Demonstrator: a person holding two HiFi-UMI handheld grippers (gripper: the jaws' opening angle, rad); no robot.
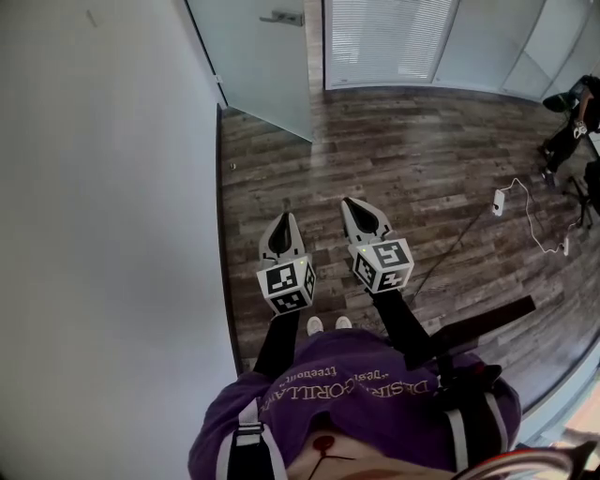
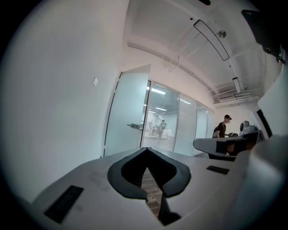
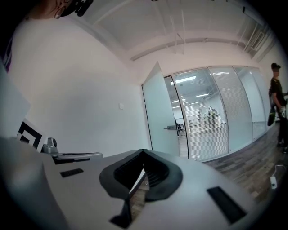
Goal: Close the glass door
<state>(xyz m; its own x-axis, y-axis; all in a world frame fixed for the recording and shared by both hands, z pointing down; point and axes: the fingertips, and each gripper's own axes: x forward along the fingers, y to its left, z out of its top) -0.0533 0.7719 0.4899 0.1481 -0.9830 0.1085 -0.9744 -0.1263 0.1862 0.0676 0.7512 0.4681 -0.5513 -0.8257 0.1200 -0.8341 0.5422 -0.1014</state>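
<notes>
The frosted glass door [image 1: 262, 66] stands swung open into the room at the far end of the white wall, its metal handle [image 1: 281, 17] facing me. It also shows ahead as the door [image 2: 128, 121] with its handle [image 2: 134, 126], and as the door [image 3: 159, 117] with its handle [image 3: 171, 128]. My left gripper [image 1: 284, 217] and right gripper [image 1: 359, 208] are held side by side over the wood floor, well short of the door. Both point toward it, roughly level. Each one's jaws meet at the tips, left gripper [image 2: 146, 151] and right gripper [image 3: 143, 153], with nothing between them.
A white wall [image 1: 103, 187] runs along my left up to the door. A glass partition with blinds [image 1: 384, 42] stands beyond the doorway. A white charger and cable [image 1: 500, 202] lie on the floor at right. A person [image 1: 570, 117] stands at the far right.
</notes>
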